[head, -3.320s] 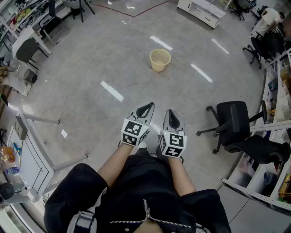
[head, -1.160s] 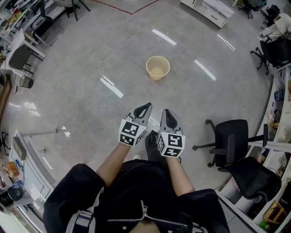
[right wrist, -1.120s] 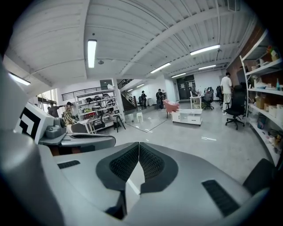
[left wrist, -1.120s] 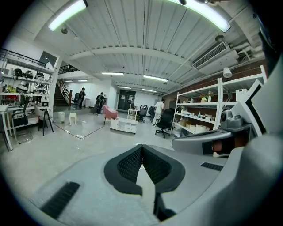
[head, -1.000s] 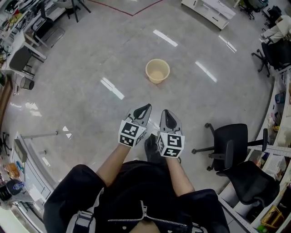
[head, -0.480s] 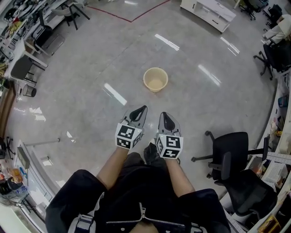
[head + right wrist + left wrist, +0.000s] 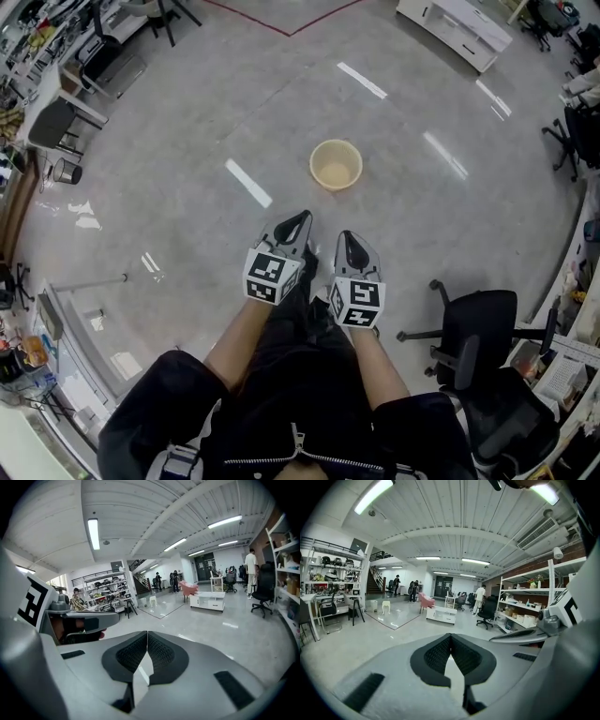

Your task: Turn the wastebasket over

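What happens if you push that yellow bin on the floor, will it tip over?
Probably easily. The wastebasket stands upright and looks empty and plastic, so likely light. It seems wider at the rim than the base, so a push near the top should tip it. On the shiny floor, a low push may just slide it.

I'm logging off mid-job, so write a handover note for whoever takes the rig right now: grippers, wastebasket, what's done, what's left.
Left gripper: shut, empty, held out in front of the body.
Right gripper: shut, empty, beside the left one.
Wastebasket: upright, mouth up, on the open floor ahead of both grippers, well apart from them.
Done: nothing yet; neither gripper touches the basket.
Left: get to it, grip it, probably at the rim, and turn it over. An office chair stands off to the right.
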